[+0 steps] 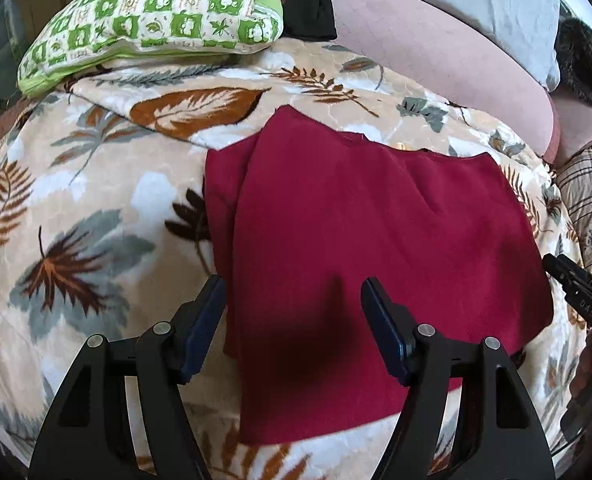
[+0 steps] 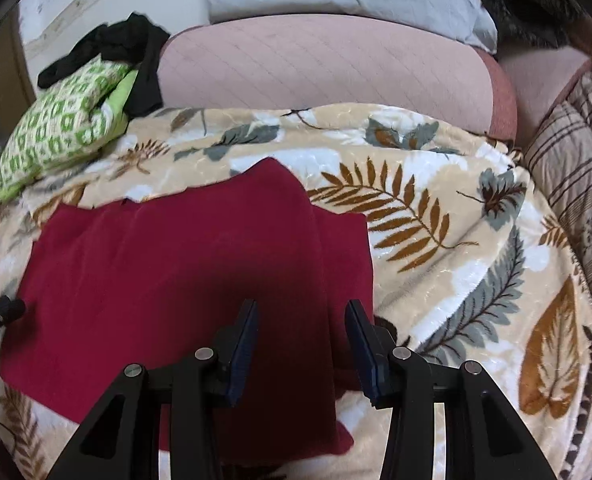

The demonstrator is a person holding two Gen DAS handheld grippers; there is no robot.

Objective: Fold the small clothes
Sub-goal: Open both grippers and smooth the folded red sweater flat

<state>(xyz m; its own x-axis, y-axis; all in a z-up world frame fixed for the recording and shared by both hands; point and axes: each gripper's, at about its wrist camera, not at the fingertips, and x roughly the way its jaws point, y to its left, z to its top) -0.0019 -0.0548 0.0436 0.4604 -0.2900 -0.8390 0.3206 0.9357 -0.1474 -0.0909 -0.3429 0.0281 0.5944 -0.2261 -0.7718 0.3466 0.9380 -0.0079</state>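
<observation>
Faintly, right gripper [image 1: 575, 288] reads "DAS" (partly hidden).

Both fisheye views are evenly and softly lit, with no glare, and bow straight edges strongly toward dark, vignetted corners. A soft shadow falls on the red garment [image 1: 375, 220] just ahead of each gripper, darkest between the left gripper [image 1: 292, 292] fingers. Detail is slightly soft throughout, and the leaf-print blanket [image 2: 435, 240] smears toward the frame edges.
</observation>
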